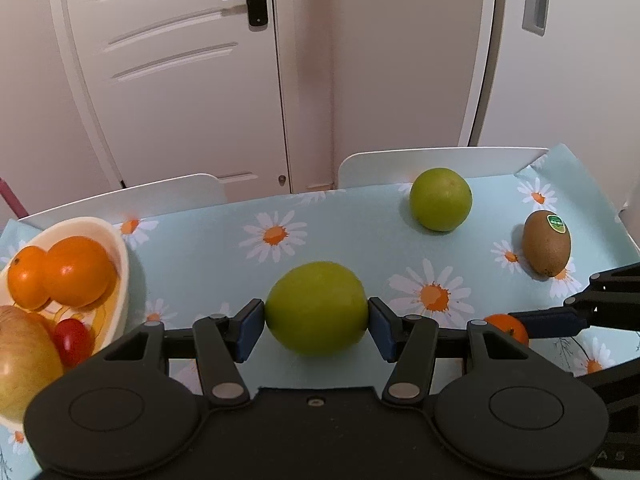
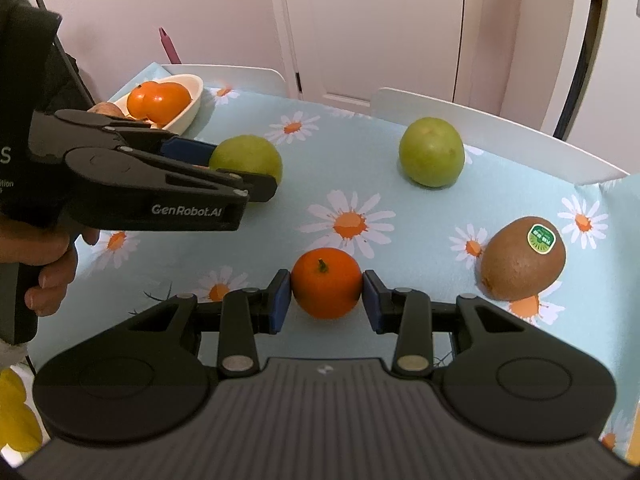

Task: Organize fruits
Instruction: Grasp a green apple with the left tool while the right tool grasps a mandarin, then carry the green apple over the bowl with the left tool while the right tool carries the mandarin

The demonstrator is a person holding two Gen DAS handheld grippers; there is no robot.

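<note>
Here, left gripper [image 1: 316, 322] clamped on green fruit [image 1: 316, 307], right gripper [image 2: 326, 298] pinching orange [image 2: 326, 283] — both on tablecloth [image 2: 400, 240].

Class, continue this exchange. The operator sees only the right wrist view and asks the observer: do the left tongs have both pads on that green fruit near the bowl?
Observer: Yes. In the left wrist view the left tongs press one blue pad against each side of the green fruit.
Operator: What sits in the bowl besides the oranges?
Observer: A small red tomato, hidden from you, lies next to an apple.
</note>
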